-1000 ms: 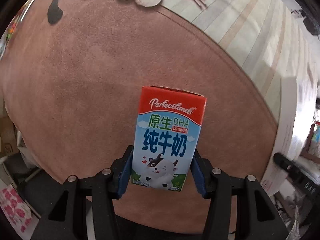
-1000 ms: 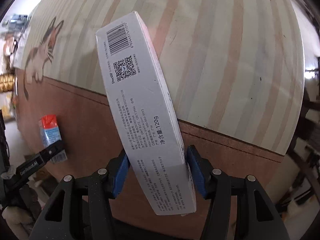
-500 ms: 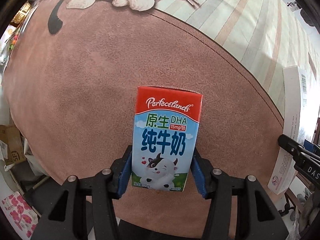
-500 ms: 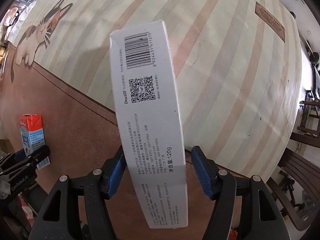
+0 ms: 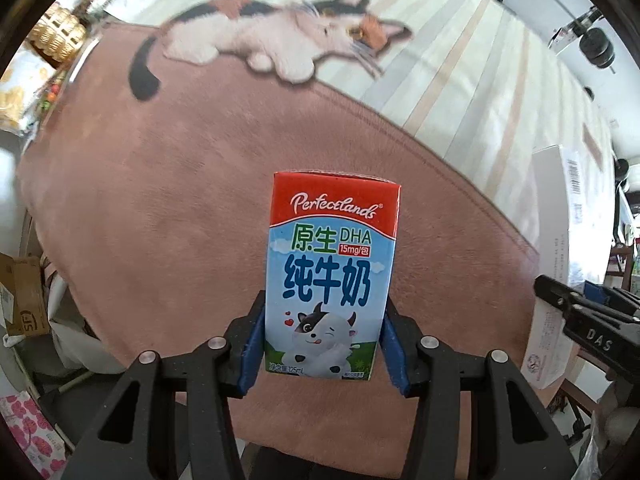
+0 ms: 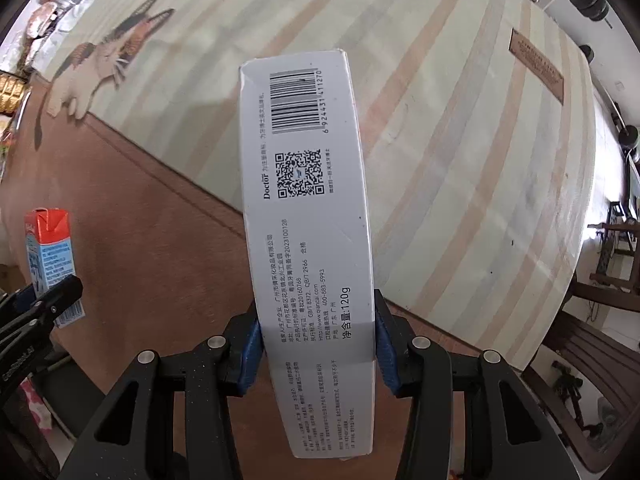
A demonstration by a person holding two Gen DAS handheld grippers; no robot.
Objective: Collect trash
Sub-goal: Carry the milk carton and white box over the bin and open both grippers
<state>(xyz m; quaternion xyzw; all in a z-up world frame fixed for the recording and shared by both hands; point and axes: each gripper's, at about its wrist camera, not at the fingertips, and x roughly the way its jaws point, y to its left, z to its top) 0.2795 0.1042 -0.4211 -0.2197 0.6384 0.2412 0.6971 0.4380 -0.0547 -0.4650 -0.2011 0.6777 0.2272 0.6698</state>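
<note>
A small red and blue milk carton with a cartoon cow stands upright between blue pads, and my left gripper is shut on its lower half, above the pink part of a rug. My right gripper points down over the rug; its jaws are closing, and the pads press on a long white toothpaste box with a barcode. The right wrist view shows the carton at far left. The left wrist view shows the white box at far right.
The rug has a cat picture and a pale striped half with a brown label. A cardboard box and a golden basket lie off the rug's left side. Dark wooden chairs stand at right.
The left gripper has risen with the carton, so more of the rug and cat show. The right gripper's jaws loosened, then closed in on the white box, which now stands straighter.
</note>
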